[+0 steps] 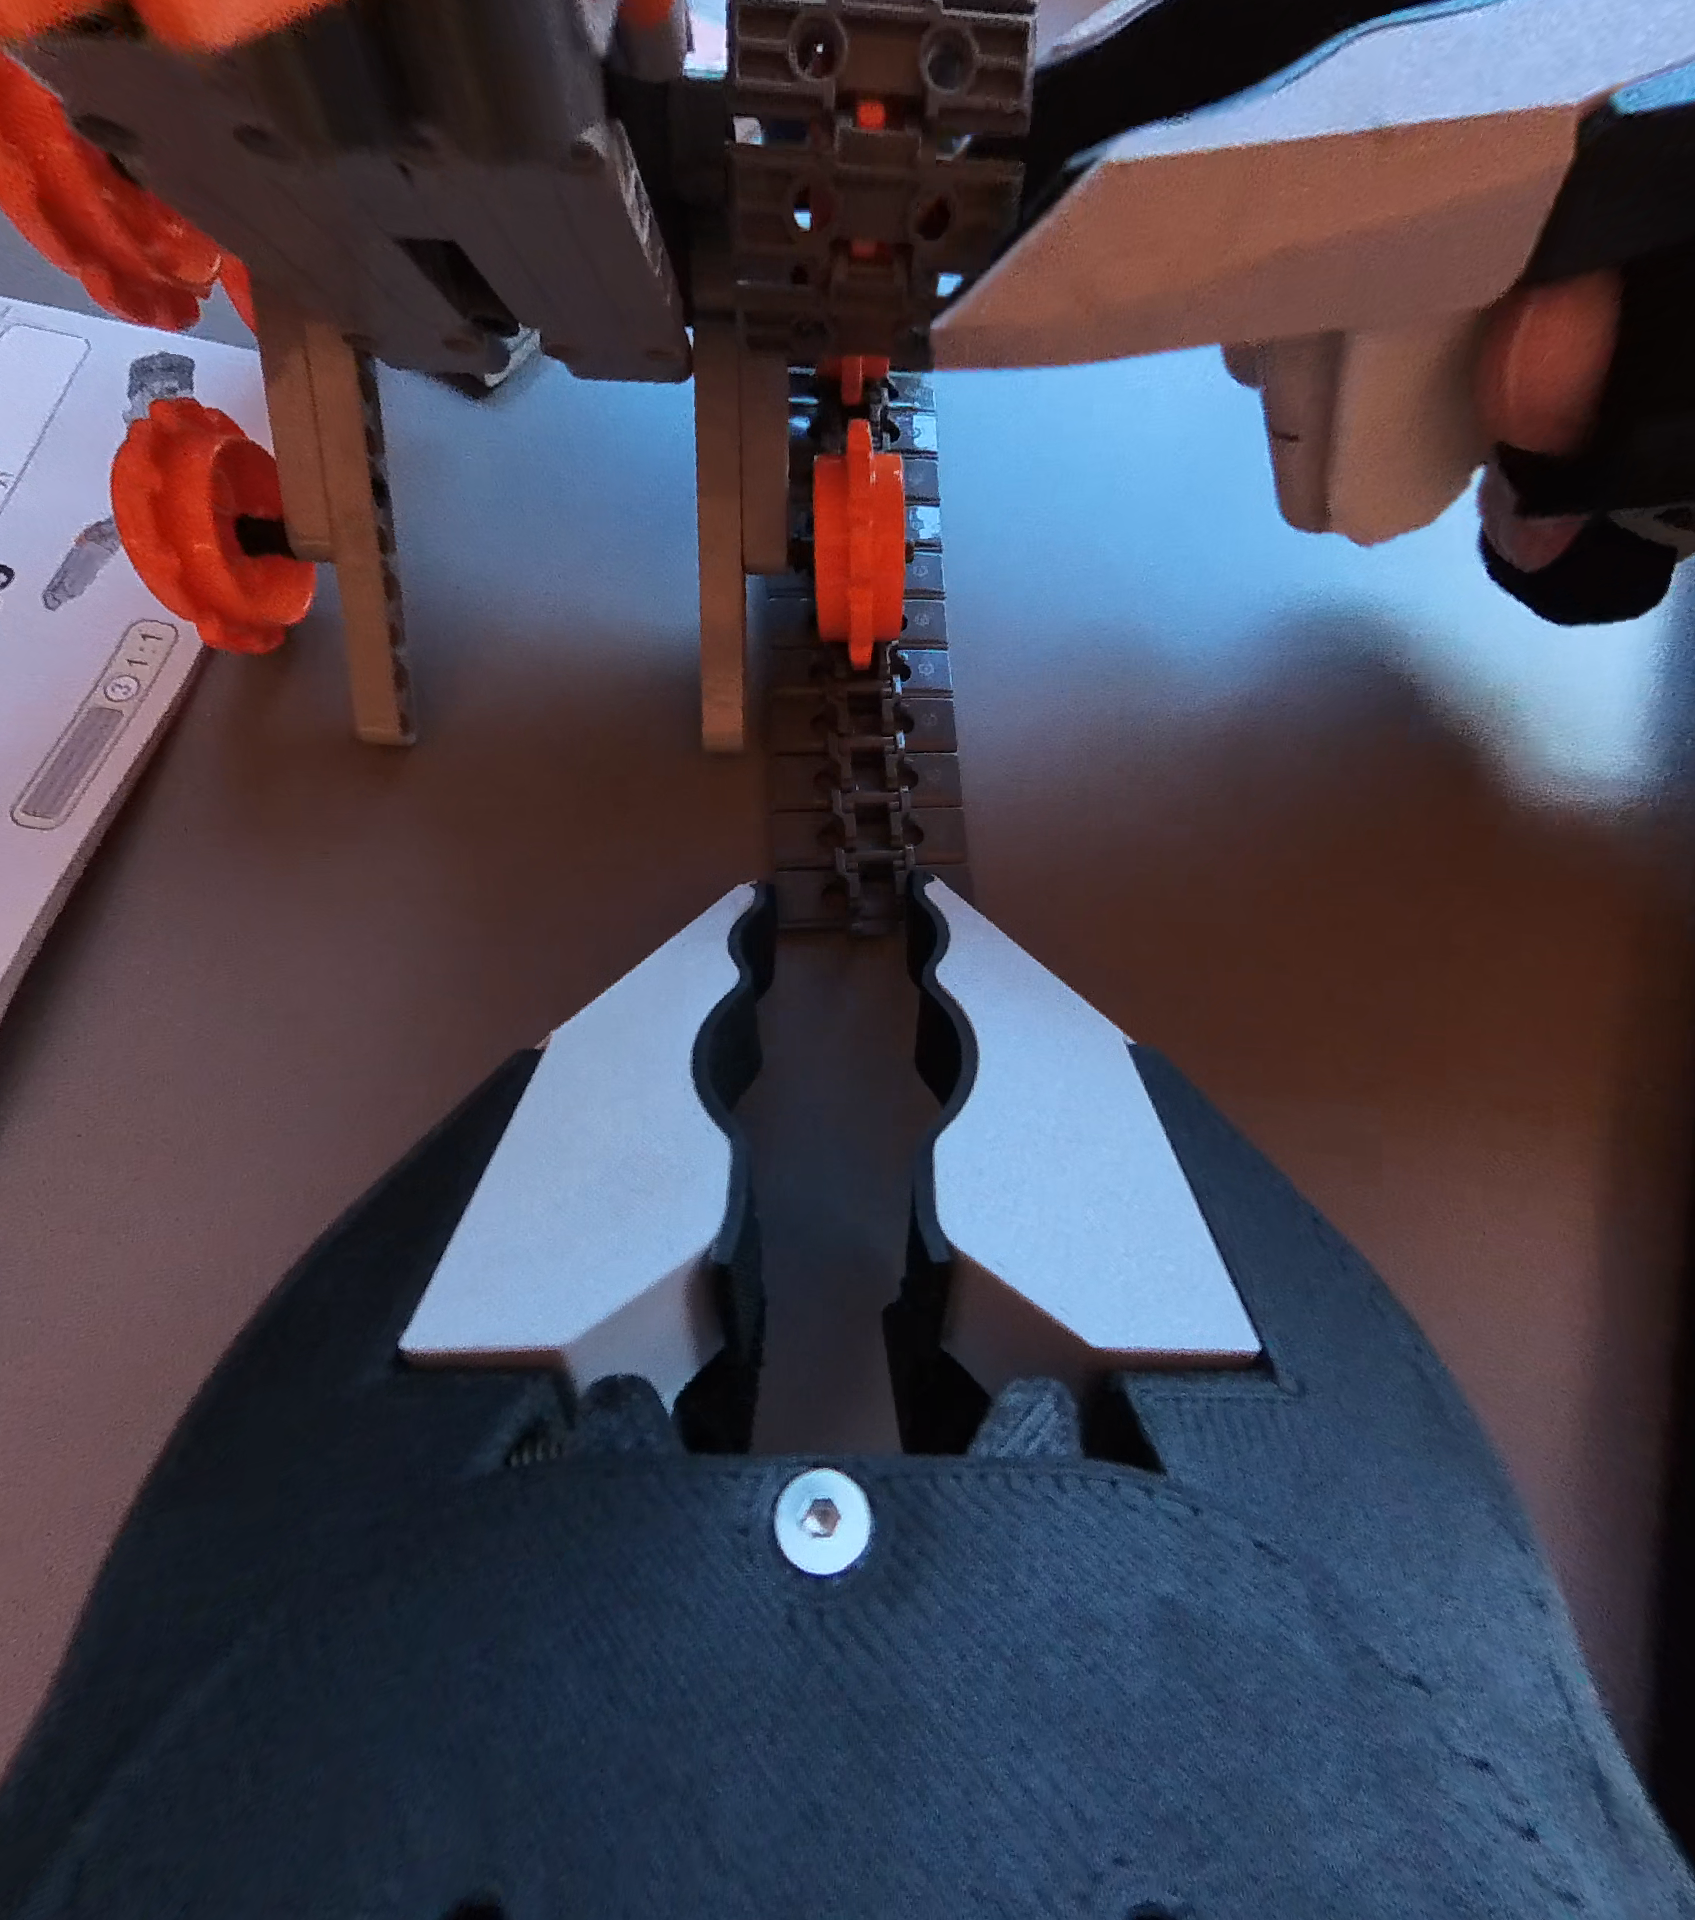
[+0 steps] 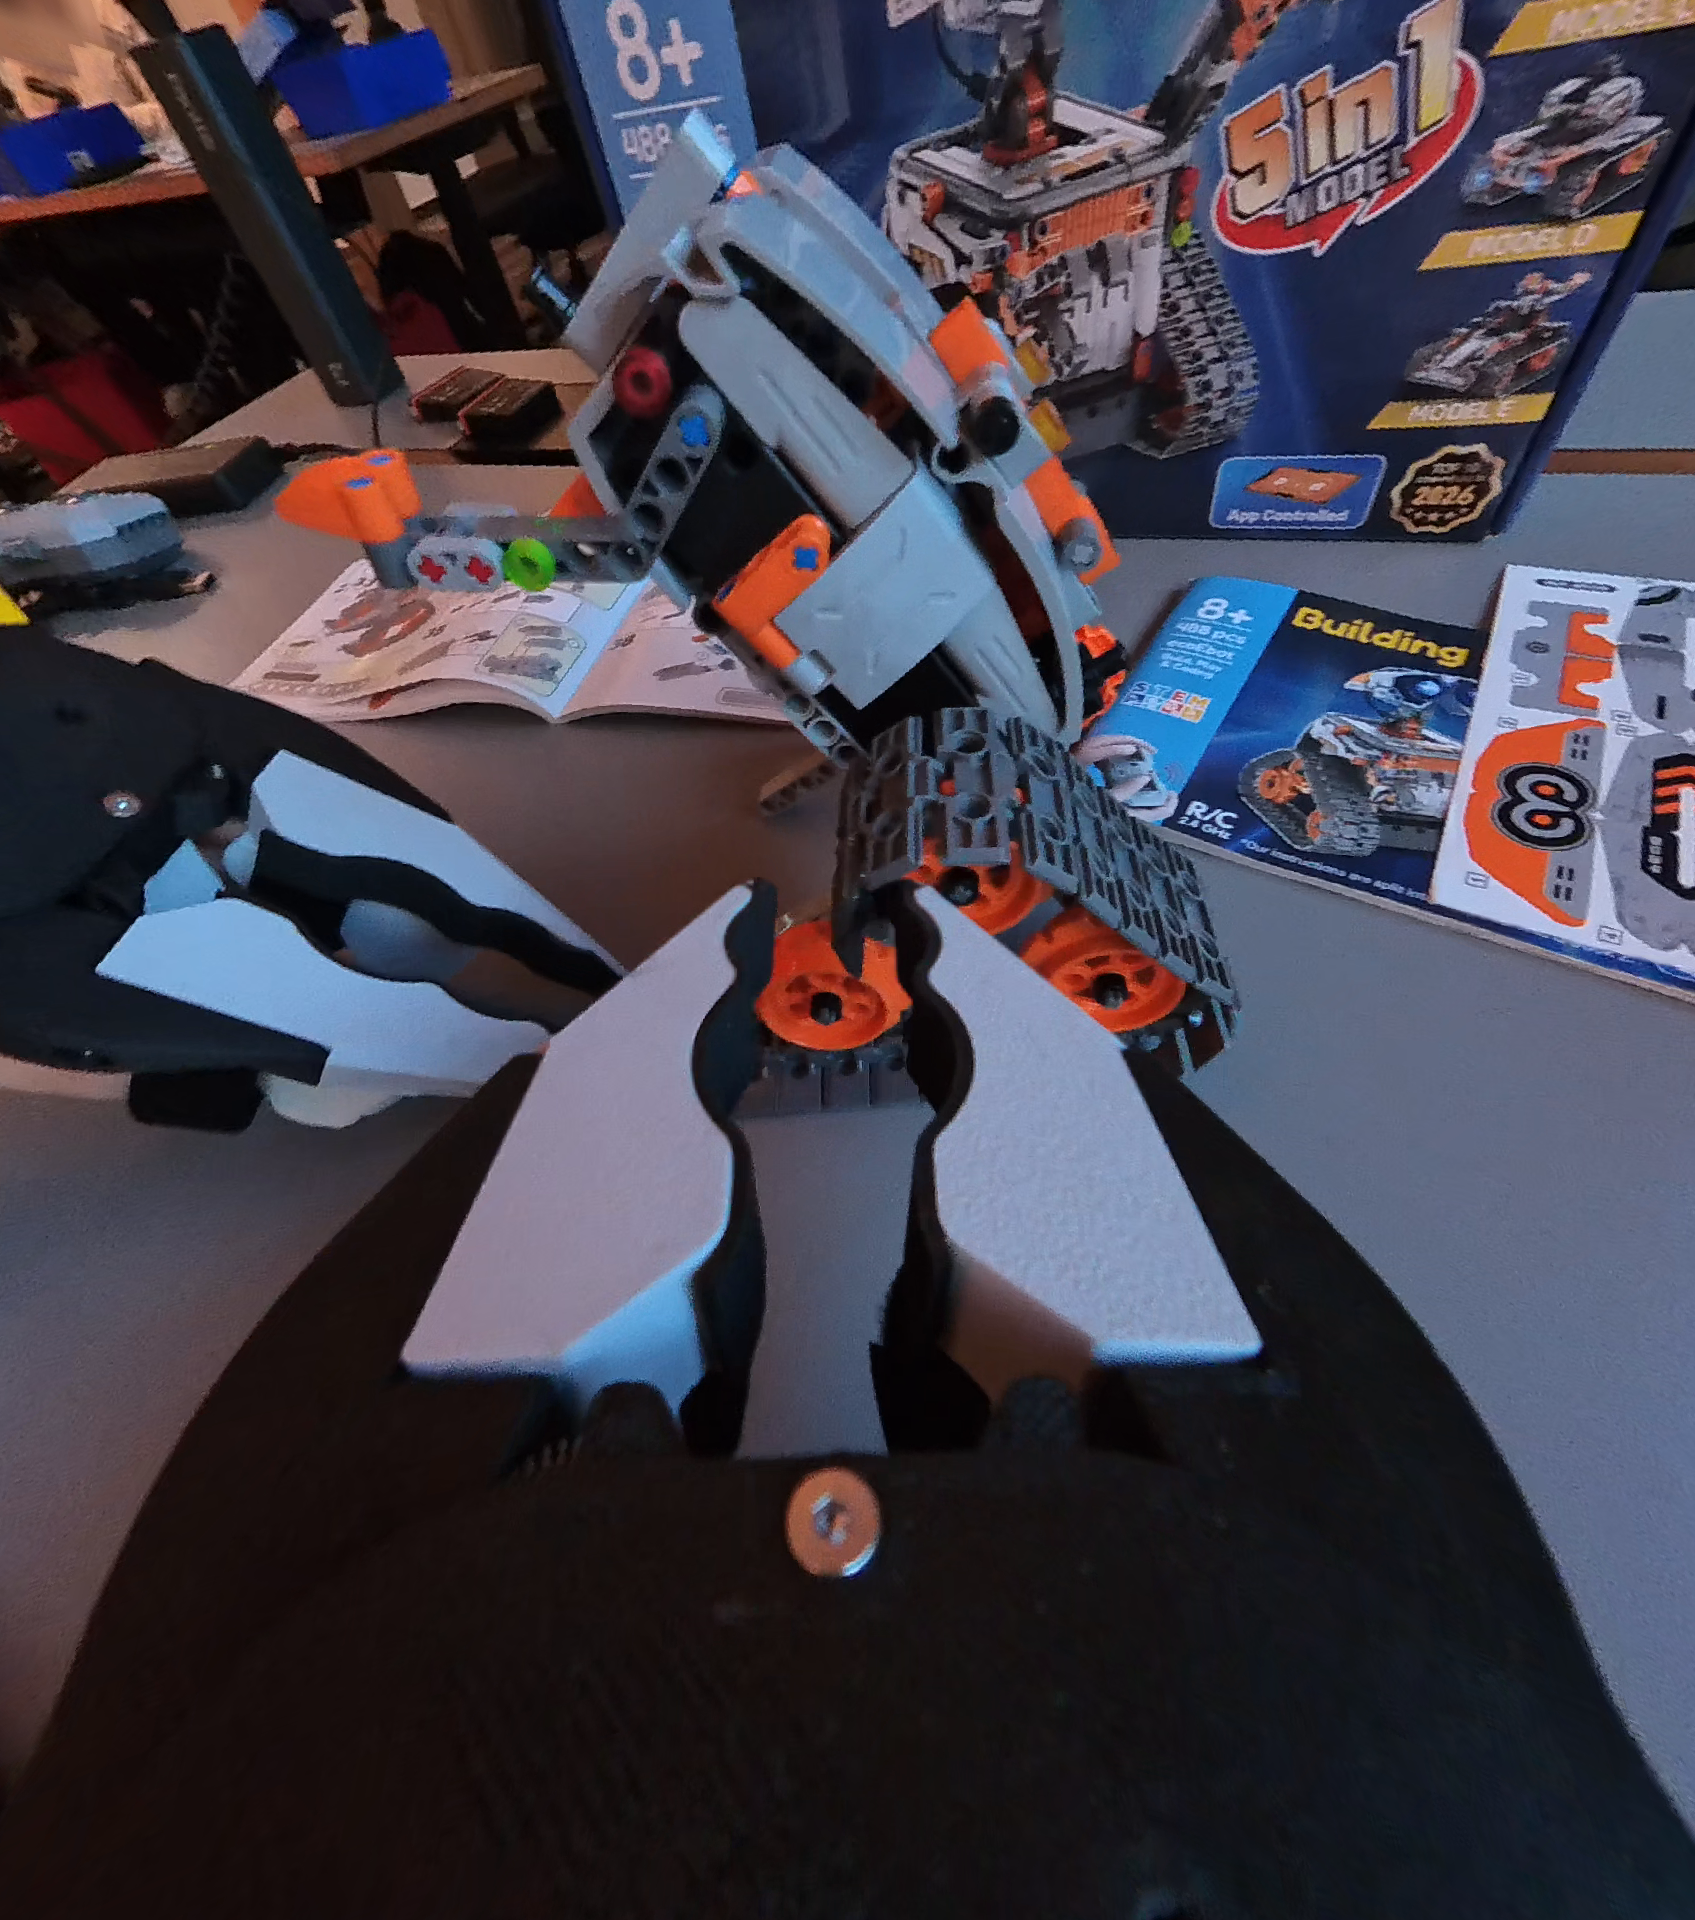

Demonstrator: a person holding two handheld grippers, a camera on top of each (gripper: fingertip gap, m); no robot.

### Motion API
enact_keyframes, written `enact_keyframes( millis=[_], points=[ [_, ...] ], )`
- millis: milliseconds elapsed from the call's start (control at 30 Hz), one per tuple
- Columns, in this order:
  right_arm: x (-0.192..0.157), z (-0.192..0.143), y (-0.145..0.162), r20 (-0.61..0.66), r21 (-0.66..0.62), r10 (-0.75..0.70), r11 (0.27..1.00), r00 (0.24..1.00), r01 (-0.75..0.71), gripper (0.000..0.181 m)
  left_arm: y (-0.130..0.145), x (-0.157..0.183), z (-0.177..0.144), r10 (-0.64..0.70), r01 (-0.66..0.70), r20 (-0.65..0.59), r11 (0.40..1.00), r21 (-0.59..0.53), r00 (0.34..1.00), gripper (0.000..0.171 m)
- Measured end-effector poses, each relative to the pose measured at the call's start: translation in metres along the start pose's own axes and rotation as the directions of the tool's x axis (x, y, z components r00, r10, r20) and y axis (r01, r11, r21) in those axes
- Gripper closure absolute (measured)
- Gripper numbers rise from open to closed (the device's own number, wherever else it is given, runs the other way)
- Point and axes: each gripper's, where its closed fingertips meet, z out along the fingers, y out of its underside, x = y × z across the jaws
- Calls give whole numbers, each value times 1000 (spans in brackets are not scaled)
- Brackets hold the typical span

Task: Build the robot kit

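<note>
A grey, black and orange brick-built robot [image 2: 822, 499] stands tilted on the table, on orange wheels [image 2: 822, 997] inside a dark grey track [image 2: 1082, 831]. In the left wrist view the track [image 1: 858, 790] lies flat towards me under an orange sprocket [image 1: 858, 540]. My left gripper [image 1: 841, 891] is shut on that end, one fingertip on each side. It also shows at the left of the right wrist view [image 2: 562, 997]. My right gripper [image 2: 841, 904] is shut on the track's other end, which hangs down in front of the wheels. Its white finger [image 1: 1238, 239], held by a gloved hand [image 1: 1653, 312], reaches in from the right.
An open instruction booklet [image 2: 469, 655] lies behind the robot and at my left [image 1: 12, 623]. The kit's blue box [image 2: 1238, 208] stands at the back. A closed blue booklet [image 2: 1321, 717] and a sticker sheet [image 2: 1653, 769] lie at the right. Grey parts [image 2: 74, 535] lie far left.
</note>
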Motion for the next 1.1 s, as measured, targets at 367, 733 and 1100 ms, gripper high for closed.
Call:
enact_keyframes(
  millis=[367,733,1100],
  points=[
    [1,-1,-1,5,0,17,1000,1000,-17,176,3,5,-6,-17,19,-66,999,33,998,124],
    [1,-1,0,13,-5,0,1000,1000,1,177,-52,-51,-113,-57,17,109,941,339,992,133],
    [-2,1,2,17,-11,-42,999,999,42,178,-160,-53,-105,-41,36,9,948,317,999,64]
  ],
)
